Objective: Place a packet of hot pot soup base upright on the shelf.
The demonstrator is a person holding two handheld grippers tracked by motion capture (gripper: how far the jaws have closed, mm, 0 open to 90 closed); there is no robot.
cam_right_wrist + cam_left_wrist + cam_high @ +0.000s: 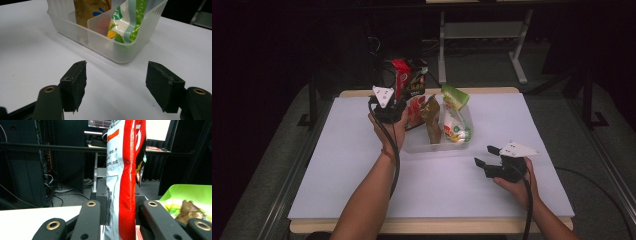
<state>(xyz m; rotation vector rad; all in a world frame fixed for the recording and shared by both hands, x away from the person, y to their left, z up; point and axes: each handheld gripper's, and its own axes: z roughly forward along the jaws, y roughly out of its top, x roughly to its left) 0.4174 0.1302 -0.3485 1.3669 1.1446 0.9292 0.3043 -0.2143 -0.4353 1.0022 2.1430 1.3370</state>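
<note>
A tall red and black snack bag (pixel 404 77) is held upright above the back left of a clear plastic bin (pixel 432 147), and my left gripper (pixel 398 104) is shut on its lower part. In the left gripper view the red bag (pixel 126 170) stands between the jaws of the left gripper (pixel 120 222). The bin (pixel 117 50) holds a red pouch (pixel 415 112), a brown pouch (pixel 432 117) and a green and white bag (pixel 456 117). My right gripper (pixel 487 156) rests low over the table to the right front of the bin, open and holding nothing. The right gripper (pixel 116 85) faces the bin's corner.
A white sheet (pixel 362 165) covers the table, with bare room at the left and front. A divider (pixel 100 17) splits the bin between the brown pouch (pixel 87 10) and the green bag (pixel 127 22). A grey table frame (pixel 482 30) stands on the floor behind.
</note>
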